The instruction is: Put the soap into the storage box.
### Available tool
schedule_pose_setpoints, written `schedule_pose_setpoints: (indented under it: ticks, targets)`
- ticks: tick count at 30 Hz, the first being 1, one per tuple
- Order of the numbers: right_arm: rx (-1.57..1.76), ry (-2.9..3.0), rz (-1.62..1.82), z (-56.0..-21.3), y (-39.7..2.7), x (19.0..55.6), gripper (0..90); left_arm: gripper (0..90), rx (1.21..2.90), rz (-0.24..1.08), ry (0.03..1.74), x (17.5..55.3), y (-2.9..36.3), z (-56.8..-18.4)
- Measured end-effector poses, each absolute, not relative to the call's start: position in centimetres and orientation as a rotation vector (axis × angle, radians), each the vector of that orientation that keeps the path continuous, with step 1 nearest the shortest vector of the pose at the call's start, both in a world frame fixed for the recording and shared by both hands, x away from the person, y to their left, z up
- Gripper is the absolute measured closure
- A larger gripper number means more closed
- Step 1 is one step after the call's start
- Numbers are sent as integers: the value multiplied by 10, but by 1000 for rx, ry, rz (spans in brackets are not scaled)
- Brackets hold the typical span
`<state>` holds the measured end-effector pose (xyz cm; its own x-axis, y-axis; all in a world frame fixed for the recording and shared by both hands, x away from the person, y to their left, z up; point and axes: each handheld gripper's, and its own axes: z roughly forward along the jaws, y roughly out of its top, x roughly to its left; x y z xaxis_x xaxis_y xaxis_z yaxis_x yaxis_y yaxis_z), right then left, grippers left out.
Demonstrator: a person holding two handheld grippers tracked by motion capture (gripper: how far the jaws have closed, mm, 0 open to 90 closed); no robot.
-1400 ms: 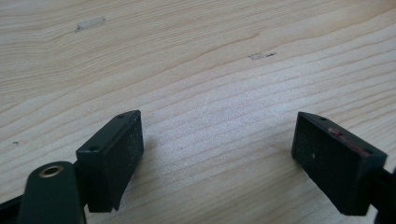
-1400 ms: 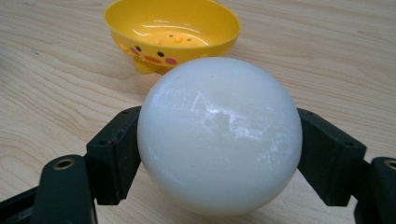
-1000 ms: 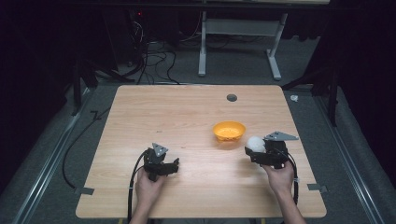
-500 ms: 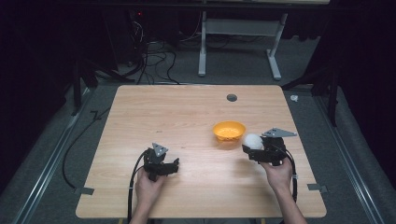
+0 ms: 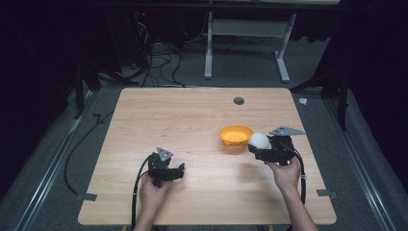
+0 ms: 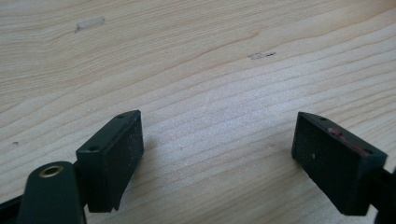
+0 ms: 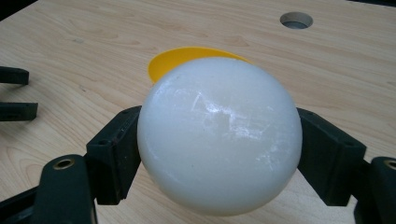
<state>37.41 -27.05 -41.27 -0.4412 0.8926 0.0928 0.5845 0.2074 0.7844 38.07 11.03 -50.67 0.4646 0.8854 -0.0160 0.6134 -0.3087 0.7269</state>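
A white ball (image 5: pixel 259 140) (image 7: pixel 218 135) sits clamped between the jaws of my right gripper (image 5: pixel 260 147) (image 7: pixel 217 149), held just above the table at the right. An orange bowl (image 5: pixel 235 134) stands on the table immediately left of the ball; in the right gripper view its yellow rim (image 7: pixel 175 58) peeks out behind the ball. My left gripper (image 5: pixel 177 171) (image 6: pixel 217 154) rests low over the wood near the front left, its jaws spread wide with bare table between them.
The wooden table (image 5: pixel 183 120) has a round cable hole (image 5: pixel 238 100) near its far edge. The left gripper's jaws also appear at the left edge of the right gripper view (image 7: pixel 14 93). Cables and a desk frame lie on the floor beyond the table.
My right gripper with the white ball has shifted slightly left, closer to the orange bowl. The left gripper has stayed where it was.
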Motion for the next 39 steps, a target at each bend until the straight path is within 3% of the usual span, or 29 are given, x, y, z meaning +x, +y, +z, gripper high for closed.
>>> schedule_pose_setpoints:
  ticks: [39]
  targets:
    - [1334, 2130, 1122, -390, -246, 406, 235, 171, 2040, 516, 1241, 381, 110, -507]
